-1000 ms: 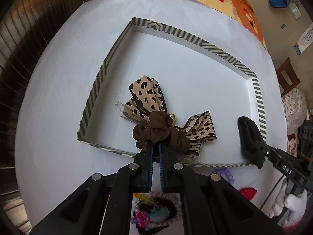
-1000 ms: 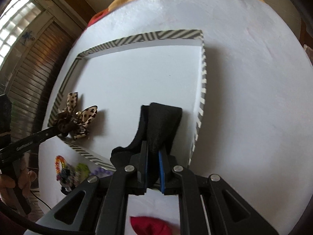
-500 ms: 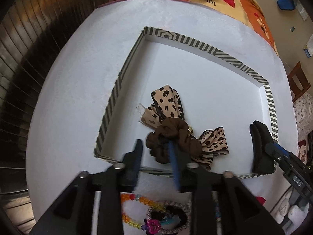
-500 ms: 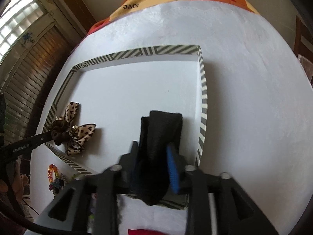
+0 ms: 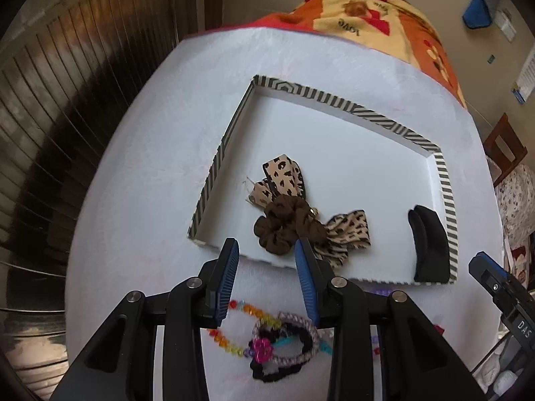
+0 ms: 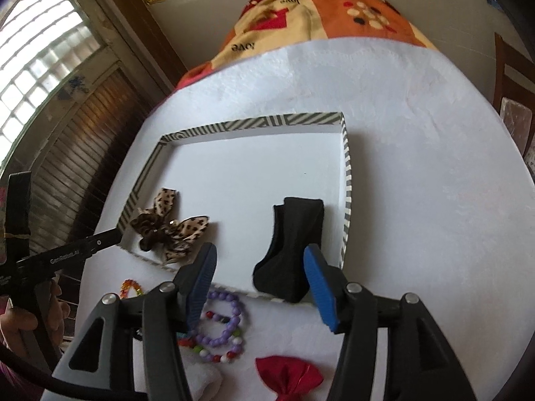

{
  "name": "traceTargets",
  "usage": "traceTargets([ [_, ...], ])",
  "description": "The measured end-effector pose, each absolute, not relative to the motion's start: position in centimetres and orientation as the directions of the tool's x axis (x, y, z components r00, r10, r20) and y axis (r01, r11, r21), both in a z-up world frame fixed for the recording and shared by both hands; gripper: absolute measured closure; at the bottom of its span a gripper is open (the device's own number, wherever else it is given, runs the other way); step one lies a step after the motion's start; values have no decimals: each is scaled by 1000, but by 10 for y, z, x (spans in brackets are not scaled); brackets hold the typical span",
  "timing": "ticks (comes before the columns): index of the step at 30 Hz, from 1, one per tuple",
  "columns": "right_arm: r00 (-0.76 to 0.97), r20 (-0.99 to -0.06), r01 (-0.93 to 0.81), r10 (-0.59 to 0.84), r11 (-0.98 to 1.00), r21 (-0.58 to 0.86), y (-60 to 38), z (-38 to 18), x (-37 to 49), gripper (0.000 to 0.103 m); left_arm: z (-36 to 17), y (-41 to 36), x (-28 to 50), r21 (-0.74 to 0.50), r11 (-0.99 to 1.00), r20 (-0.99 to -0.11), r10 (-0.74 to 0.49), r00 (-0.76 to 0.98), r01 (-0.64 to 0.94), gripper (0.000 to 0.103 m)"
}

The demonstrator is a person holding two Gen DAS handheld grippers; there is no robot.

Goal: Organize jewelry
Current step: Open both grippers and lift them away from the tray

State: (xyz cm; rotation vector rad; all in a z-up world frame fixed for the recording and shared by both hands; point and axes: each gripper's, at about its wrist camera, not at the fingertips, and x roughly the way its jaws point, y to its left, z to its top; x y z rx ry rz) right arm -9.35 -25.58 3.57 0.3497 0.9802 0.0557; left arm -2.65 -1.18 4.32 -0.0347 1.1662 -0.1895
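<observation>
On the white tabletop (image 6: 384,107), the striped tray (image 5: 444,180) holds just the leopard bow scrunchie (image 5: 291,220) and black headband (image 6: 294,237), so with both the left gripper (image 5: 265,264) and right gripper (image 6: 259,270) wide open and empty, I'd guess we're early: the purple bead bracelet (image 6: 222,320), rainbow bracelet (image 5: 234,327) and red bow (image 6: 287,377) wait outside its near edge.

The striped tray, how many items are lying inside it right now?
2. The leopard bow scrunchie lies near the striped tray's front left side; the black hair band lies in its front right corner. Nothing appears hidden.
</observation>
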Motion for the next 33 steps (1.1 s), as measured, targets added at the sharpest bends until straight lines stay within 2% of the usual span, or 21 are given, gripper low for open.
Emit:
traceTargets([
  [21,596,-791,96,139,965,242,-226,64,-220,45,74,-18,-160,-107,973,-878,-189,439,205,78],
  [33,595,-792,108,135,963,245,-225,67,-265,43,82,-23,-204,-96,966,-869,-199,453,240,78],
])
